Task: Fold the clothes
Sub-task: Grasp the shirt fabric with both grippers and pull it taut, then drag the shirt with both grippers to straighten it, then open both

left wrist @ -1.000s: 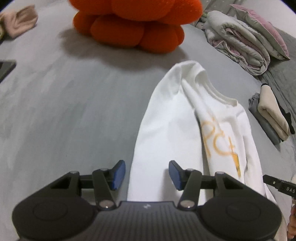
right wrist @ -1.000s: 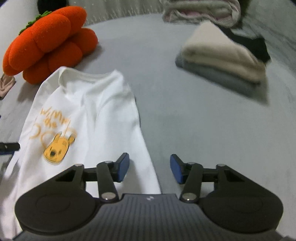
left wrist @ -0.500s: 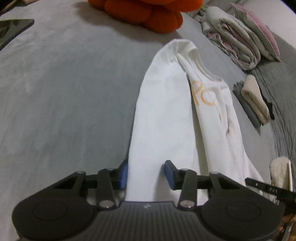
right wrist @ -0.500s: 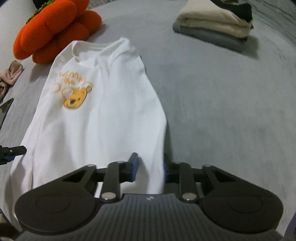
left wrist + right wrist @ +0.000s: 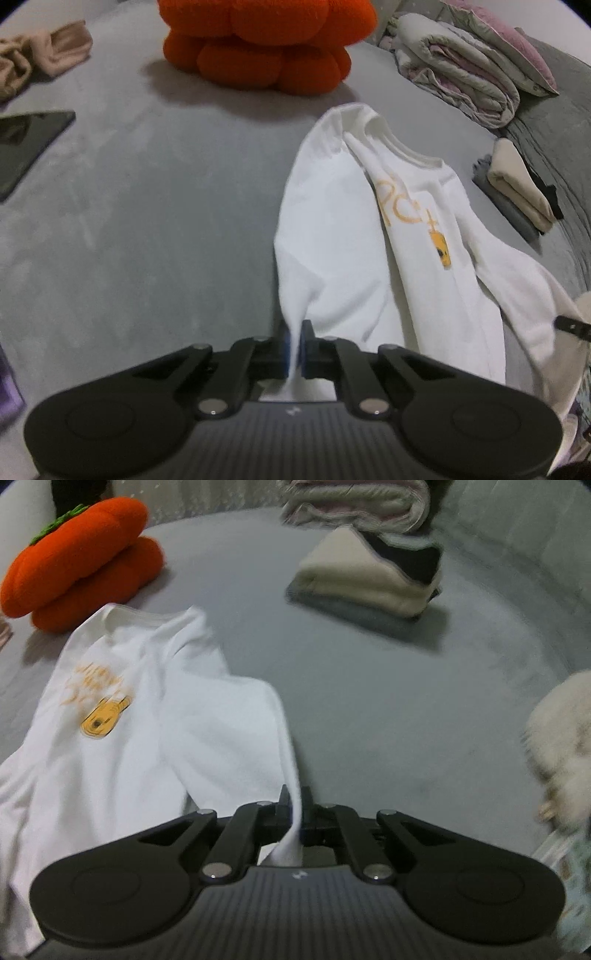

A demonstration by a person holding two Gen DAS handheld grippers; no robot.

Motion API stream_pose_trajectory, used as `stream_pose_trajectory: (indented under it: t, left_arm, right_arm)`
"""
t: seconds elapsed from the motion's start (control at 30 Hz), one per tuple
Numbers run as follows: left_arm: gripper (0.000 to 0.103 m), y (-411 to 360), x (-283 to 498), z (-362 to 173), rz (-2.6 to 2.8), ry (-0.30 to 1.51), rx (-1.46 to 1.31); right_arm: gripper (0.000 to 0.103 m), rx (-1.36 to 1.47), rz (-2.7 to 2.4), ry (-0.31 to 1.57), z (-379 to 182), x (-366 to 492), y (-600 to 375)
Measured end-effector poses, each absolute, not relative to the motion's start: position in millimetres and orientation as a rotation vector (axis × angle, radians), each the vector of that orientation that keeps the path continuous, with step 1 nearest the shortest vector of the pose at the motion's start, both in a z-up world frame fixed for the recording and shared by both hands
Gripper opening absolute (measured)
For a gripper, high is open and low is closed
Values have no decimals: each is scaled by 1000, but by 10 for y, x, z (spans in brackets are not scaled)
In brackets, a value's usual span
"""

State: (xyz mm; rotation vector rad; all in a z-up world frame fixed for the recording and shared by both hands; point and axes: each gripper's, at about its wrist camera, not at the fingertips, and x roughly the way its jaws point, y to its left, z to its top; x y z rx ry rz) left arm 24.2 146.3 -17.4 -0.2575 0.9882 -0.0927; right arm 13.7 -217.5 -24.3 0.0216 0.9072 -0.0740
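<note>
A white T-shirt (image 5: 369, 236) with a yellow print lies on the grey bed, its sides folded in over the front. My left gripper (image 5: 294, 349) is shut on the shirt's near left hem corner, which is lifted off the bed. In the right wrist view the same shirt (image 5: 147, 731) lies to the left, and my right gripper (image 5: 294, 812) is shut on its near right hem corner, also lifted. The tip of the right gripper shows at the right edge of the left wrist view (image 5: 572, 326).
An orange pumpkin cushion (image 5: 266, 44) sits behind the collar. A stack of folded clothes (image 5: 369, 576) lies to the right, rolled bedding (image 5: 469, 70) behind it. A dark tablet (image 5: 26, 147) and pink cloth (image 5: 44, 59) lie at the left. A fluffy white item (image 5: 561, 746) is at the right.
Both grippers came down to the shirt's near hem, closed on its two corners and have raised the hem off the bed.
</note>
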Motion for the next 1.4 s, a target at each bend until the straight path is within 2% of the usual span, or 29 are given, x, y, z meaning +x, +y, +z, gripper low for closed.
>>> stream_pose_trajectory:
  t: [0.3, 0.83, 1.13, 1.4]
  left_arm:
    - [4, 1756, 464, 5, 30, 940, -226]
    - [4, 2342, 1476, 552, 302, 671, -131]
    - [4, 2426, 1854, 474, 439, 578, -183]
    - [6, 2494, 1884, 281, 447, 627, -254]
  right_arm:
    - [1, 35, -243, 817, -48, 506, -2508]
    - [2, 55, -381, 755, 50, 1253, -2794]
    - [2, 19, -430, 740, -19, 1608, -2872]
    - [6, 30, -419, 767, -138, 1704, -2854]
